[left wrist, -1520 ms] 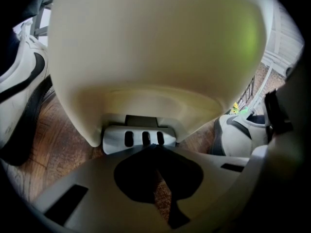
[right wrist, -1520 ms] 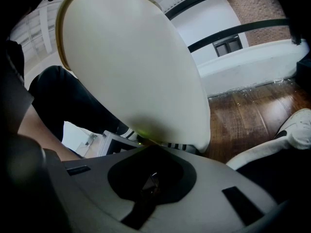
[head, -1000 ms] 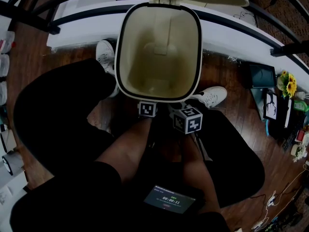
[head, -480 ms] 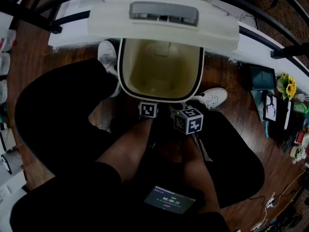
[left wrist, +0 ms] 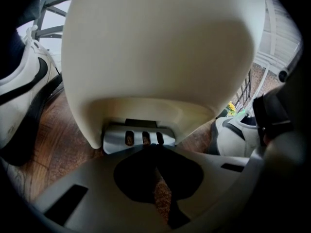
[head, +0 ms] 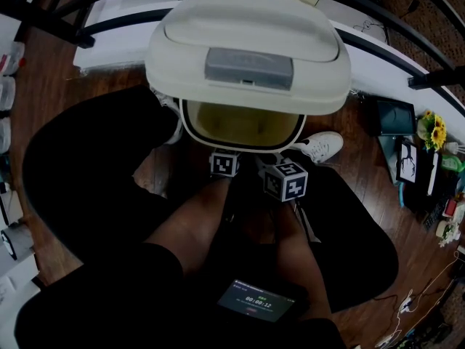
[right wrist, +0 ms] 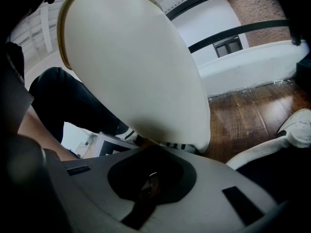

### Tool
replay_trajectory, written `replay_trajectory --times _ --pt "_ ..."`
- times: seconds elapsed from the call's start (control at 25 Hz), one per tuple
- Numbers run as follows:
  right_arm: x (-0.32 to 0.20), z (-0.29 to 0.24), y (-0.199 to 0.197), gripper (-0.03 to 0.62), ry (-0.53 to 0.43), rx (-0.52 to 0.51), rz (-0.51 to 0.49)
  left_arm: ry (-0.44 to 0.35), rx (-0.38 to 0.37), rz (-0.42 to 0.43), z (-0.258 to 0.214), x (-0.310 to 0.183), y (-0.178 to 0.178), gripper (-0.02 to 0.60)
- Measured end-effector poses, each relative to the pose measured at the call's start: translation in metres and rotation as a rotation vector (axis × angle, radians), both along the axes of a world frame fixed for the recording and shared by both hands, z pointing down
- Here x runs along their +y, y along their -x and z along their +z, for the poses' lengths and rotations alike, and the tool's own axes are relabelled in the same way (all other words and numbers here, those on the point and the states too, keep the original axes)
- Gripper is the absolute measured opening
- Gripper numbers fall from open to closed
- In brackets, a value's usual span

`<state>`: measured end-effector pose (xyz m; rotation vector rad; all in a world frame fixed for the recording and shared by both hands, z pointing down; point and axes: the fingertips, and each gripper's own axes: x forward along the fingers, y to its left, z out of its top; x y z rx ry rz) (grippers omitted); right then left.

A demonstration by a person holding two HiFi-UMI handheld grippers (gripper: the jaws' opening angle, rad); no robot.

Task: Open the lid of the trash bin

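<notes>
A cream trash bin (head: 243, 126) stands on the wood floor between the person's feet. Its lid (head: 247, 27), with a grey handle plate (head: 249, 67), hangs tilted over most of the opening, leaving a strip of the inside showing at the front. My left gripper (head: 224, 163) and right gripper (head: 285, 181) sit low at the bin's front base. In the left gripper view the bin body (left wrist: 160, 47) fills the frame. The left gripper (left wrist: 151, 148) is shut, its tips right at the grey foot pedal (left wrist: 138, 137). The right gripper (right wrist: 154, 152) is shut on nothing beside the bin wall (right wrist: 136, 67).
White shoes (head: 317, 145) (left wrist: 19, 96) flank the bin, with black trouser legs on both sides. A timer screen (head: 256, 302) rests on the lap. Behind the bin run a white ledge (head: 392, 60) and black rails. A shelf with a flower (head: 437, 126) stands at the right.
The lid has swung down from fully upright to hanging over most of the opening. Both grippers have stayed at the bin's base.
</notes>
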<state>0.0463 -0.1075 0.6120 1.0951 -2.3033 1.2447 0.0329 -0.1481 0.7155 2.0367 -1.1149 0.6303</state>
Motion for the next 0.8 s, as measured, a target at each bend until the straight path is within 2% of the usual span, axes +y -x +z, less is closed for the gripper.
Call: replay_trajectory --times 0.16,0.36,0.48,0.64,0.8 --pt "0.002 0.0 0.0 0.012 0.0 -0.006 -0.001 -0.008 -0.017 0.003 0.0 0.002 0.003 0.035" --pt "0.005 0.001 0.0 0.012 -0.005 -0.005 -0.003 -0.047 0.014 0.005 -0.008 0.002 -0.001 0.035" --pt "0.008 -0.002 0.002 0.012 -0.006 -0.026 -0.004 -0.067 0.008 0.011 -0.012 0.003 -0.003 0.035" --pt "0.014 -0.007 0.004 0.012 -0.024 -0.044 -0.022 -0.024 -0.015 0.032 -0.005 0.013 0.001 0.035" --pt "0.02 -0.01 0.006 0.012 -0.05 -0.054 -0.044 -0.012 0.027 0.071 -0.015 0.023 0.002 0.037"
